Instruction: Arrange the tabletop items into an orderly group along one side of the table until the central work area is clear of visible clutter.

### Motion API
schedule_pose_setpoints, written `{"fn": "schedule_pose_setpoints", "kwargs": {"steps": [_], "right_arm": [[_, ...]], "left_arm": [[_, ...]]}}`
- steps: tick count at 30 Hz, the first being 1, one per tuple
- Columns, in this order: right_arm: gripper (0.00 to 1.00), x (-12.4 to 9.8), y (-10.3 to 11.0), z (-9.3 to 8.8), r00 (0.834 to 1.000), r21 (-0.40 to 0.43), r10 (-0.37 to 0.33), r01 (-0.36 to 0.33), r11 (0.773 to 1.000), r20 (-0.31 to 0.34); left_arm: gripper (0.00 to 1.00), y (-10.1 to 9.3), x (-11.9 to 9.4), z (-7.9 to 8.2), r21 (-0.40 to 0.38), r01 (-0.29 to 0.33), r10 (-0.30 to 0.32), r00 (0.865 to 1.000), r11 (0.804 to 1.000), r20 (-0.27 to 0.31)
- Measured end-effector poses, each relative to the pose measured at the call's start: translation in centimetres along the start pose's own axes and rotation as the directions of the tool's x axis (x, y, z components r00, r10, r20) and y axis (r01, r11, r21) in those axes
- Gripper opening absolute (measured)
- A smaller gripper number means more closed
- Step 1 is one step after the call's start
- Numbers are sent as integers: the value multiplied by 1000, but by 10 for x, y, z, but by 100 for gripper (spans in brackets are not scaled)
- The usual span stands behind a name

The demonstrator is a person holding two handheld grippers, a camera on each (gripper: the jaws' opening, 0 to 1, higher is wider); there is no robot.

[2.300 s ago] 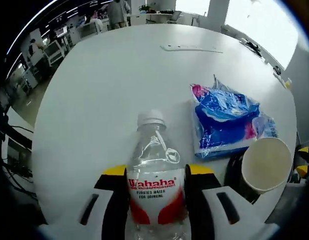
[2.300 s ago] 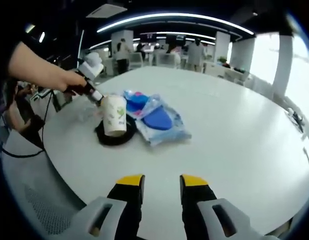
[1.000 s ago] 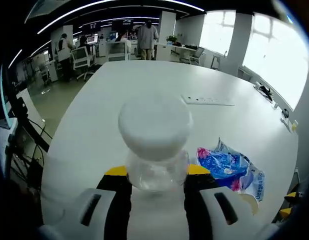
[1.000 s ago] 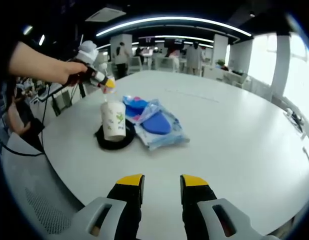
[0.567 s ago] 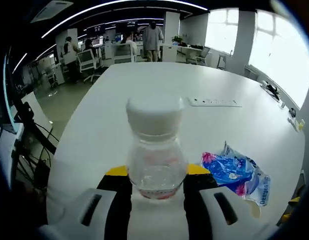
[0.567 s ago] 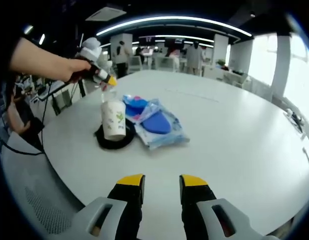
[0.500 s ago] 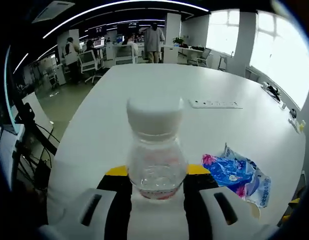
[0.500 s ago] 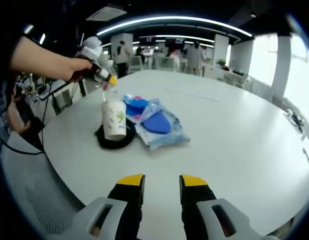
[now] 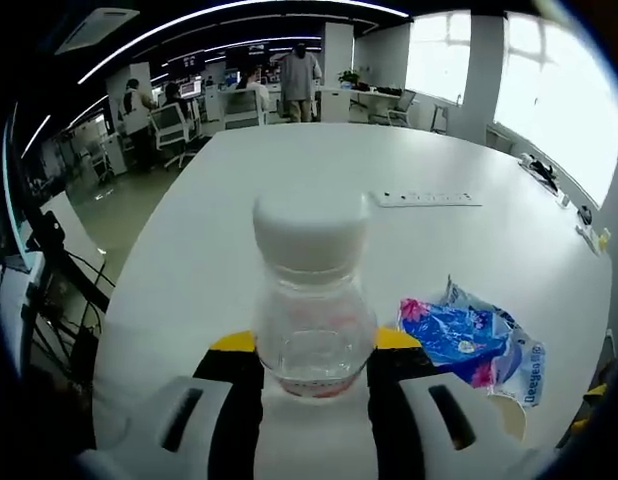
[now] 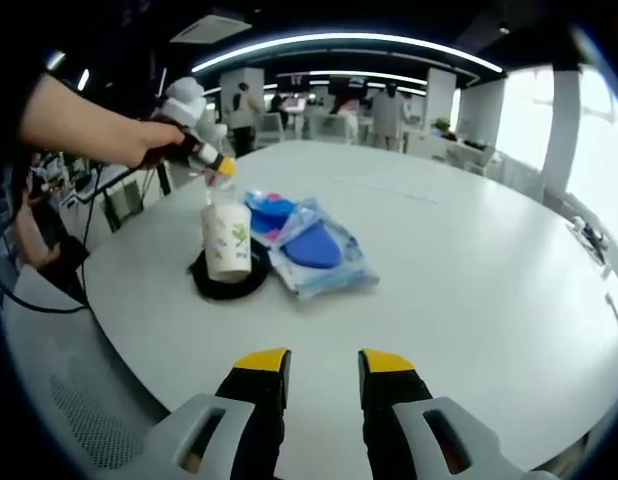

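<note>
Between the yellow-tipped jaws of the left gripper [image 9: 310, 345], in the left gripper view, a clear plastic water bottle [image 9: 311, 300] stands up toward the camera: white screw cap on top, a rounded transparent shoulder below it, a faint red tint low in the plastic. The jaws press against both sides of the bottle, clenched on it. In the right gripper view the same gripper, held in a person's hand [image 10: 154, 140], sits above the paper cup [image 10: 228, 240] at the near left edge of the white round table [image 10: 469, 270]; the bottle itself is hard to make out there.

The paper cup is white with a small green and blue print and stands upright on a flat black disc [image 10: 228, 277]. Just beside it, touching or nearly so, lies a crumpled blue, pink and white plastic packet [image 10: 311, 246], also seen at lower right in the left gripper view [image 9: 469, 338]. Farther across the table lies a long white strip [image 9: 426, 199]. Office desks, chairs and standing people fill the background.

The right gripper [image 10: 312, 368] hangs above bare tabletop, well apart from the cup and packet; its jaws stand slightly parted with nothing between them
</note>
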State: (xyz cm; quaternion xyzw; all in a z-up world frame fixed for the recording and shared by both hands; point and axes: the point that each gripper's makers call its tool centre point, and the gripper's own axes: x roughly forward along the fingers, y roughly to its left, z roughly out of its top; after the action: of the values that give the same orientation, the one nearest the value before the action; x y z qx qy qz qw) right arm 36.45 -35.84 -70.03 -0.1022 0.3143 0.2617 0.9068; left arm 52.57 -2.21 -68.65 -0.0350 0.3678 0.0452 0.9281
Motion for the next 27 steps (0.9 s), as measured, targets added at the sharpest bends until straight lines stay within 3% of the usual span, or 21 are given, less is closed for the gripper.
{"fn": "schedule_pose_setpoints", "kwargs": {"steps": [4, 10, 14, 20, 23, 27], "right_arm": [[25, 0, 0, -1, 1000, 1, 1, -1, 1000, -3], [25, 0, 0, 0, 1000, 1, 0, 0, 1000, -1], [26, 0, -1, 0, 1000, 4, -2, 2, 1000, 0], [26, 0, -1, 0, 1000, 3, -1, 1, 1000, 2], [26, 0, 0, 1, 1000, 3, 1, -1, 1000, 4], [26, 0, 0, 1, 1000, 4, 0, 0, 1000, 6]], "left_arm": [[39, -2, 1, -2, 35, 46, -46, 999, 998, -11], [40, -1, 1, -1, 24, 64, -64, 998, 998, -9], [41, -5, 0, -1, 70, 84, -83, 996, 994, -12], [48, -9, -6, 3, 27, 94, -95, 995, 995, 32], [45, -8, -10, 5, 32, 89, -90, 995, 996, 35], [52, -6, -16, 6, 8, 95, -95, 994, 995, 52]]}}
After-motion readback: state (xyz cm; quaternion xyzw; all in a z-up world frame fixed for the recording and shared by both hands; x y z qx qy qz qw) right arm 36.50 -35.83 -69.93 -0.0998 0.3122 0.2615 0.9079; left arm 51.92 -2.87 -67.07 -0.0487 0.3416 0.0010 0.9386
